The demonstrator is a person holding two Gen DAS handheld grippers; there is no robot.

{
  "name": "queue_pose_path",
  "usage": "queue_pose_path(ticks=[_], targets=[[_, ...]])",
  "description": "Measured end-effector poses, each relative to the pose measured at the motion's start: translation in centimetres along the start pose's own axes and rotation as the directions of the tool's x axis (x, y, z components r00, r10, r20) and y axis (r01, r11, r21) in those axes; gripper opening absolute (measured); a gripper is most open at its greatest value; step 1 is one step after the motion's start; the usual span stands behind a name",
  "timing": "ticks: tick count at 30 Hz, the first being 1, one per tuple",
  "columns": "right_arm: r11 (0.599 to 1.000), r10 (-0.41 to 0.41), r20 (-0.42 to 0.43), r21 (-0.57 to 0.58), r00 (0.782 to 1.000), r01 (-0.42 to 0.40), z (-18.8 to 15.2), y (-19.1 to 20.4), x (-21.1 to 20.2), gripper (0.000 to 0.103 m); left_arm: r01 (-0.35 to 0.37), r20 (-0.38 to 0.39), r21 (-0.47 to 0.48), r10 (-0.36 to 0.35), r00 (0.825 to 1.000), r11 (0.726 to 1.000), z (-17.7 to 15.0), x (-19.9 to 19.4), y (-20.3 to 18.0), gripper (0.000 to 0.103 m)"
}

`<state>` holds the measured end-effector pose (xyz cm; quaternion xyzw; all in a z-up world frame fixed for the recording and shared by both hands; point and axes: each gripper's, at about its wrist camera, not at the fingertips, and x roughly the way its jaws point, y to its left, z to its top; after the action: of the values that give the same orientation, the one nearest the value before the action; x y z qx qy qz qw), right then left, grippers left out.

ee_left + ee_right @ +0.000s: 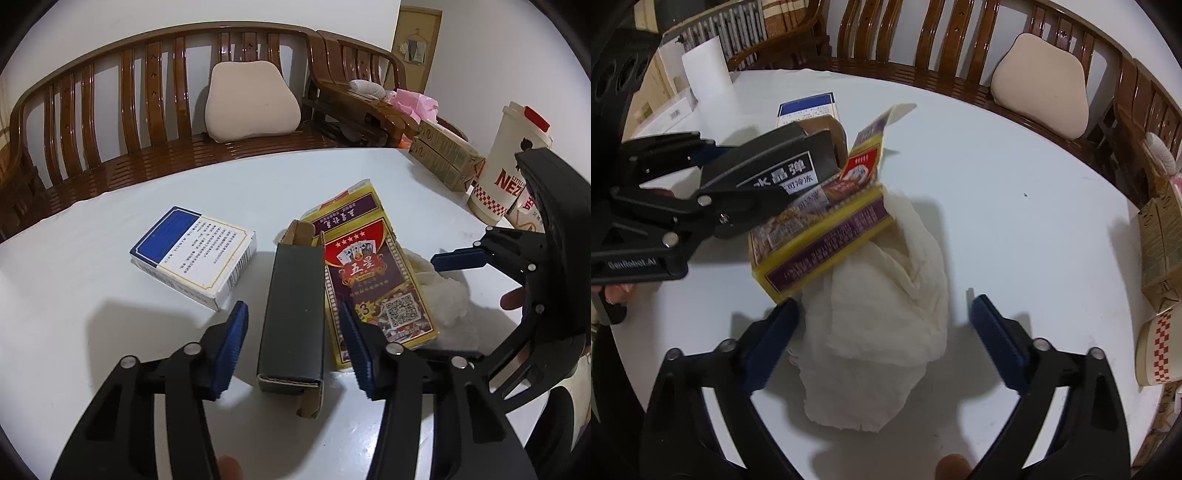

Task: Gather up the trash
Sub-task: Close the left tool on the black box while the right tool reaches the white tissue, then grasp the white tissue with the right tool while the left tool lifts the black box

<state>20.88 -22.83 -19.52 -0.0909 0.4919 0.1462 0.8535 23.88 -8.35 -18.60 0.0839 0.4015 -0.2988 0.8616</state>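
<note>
Jaws on both grippers are standing apart over the white table (110, 350). Right gripper (884, 345) is straddling the crumpled tissue (882, 332) without pressing it; left gripper (291, 334) is bracketing the dark box (293, 314), pads not touching, beside the card box (373, 280).

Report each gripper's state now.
Left gripper: open around the dark grey cardboard box, pads not touching.
Right gripper: open, straddling the crumpled white tissue.
</note>
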Motion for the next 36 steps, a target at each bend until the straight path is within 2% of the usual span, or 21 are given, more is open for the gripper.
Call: queue_pose_path(ticks=[2, 4, 8, 9, 11, 13, 16, 21, 36], targets=[[1.000, -0.001, 0.007, 0.002, 1.000, 0.001, 0.1, 0.0, -0.1, 0.081, 0.005, -0.001, -0.004, -0.005, 1.000, 1.000, 0.1, 0.1, 0.2, 0.042], [1.000, 0.003, 0.013, -0.007, 1.000, -0.003, 0.1, 0.1, -0.3, 0.069, 0.003, -0.004, -0.011, -0.003, 1.000, 1.000, 0.0, 0.2, 0.3, 0.038], [1.000, 0.007, 0.016, -0.016, 1.000, -0.007, 0.1, 0.3, -0.5, 0.060, 0.005, -0.008, -0.009, -0.005, 1.000, 1.000, -0.3, 0.2, 0.3, 0.028], [1.000, 0.008, 0.016, -0.018, 1.000, -0.008, 0.1, 0.4, -0.5, 0.054, 0.001, -0.006, -0.008, -0.001, 1.000, 1.000, -0.3, 0.2, 0.3, 0.027], [1.000, 0.010, 0.017, -0.020, 1.000, -0.010, 0.1, 0.6, -0.7, 0.045, -0.005, -0.005, -0.011, 0.005, 1.000, 1.000, -0.3, 0.2, 0.3, 0.026], [1.000, 0.010, 0.019, -0.027, 1.000, -0.010, 0.1, 0.7, -0.8, 0.028, -0.008, -0.001, -0.013, 0.008, 1.000, 1.000, -0.5, 0.1, 0.2, 0.026], [0.999, 0.007, 0.022, -0.042, 1.000, -0.006, 0.0, 1.1, -0.9, 0.019, -0.016, 0.003, -0.016, 0.016, 1.000, 1.000, -0.7, -0.1, 0.2, 0.026], [0.999, 0.018, 0.017, -0.030, 1.000, -0.017, 0.0, 1.0, -1.0, 0.012, -0.030, 0.014, -0.025, 0.030, 0.999, 0.999, -0.8, -0.6, 0.3, 0.026], [1.000, 0.015, 0.054, 0.025, 0.998, -0.016, -1.5, 0.4, -4.8, 0.010, -0.043, 0.054, -0.019, 0.044, 0.998, 0.999, -0.8, -4.0, -0.9, 0.026]])
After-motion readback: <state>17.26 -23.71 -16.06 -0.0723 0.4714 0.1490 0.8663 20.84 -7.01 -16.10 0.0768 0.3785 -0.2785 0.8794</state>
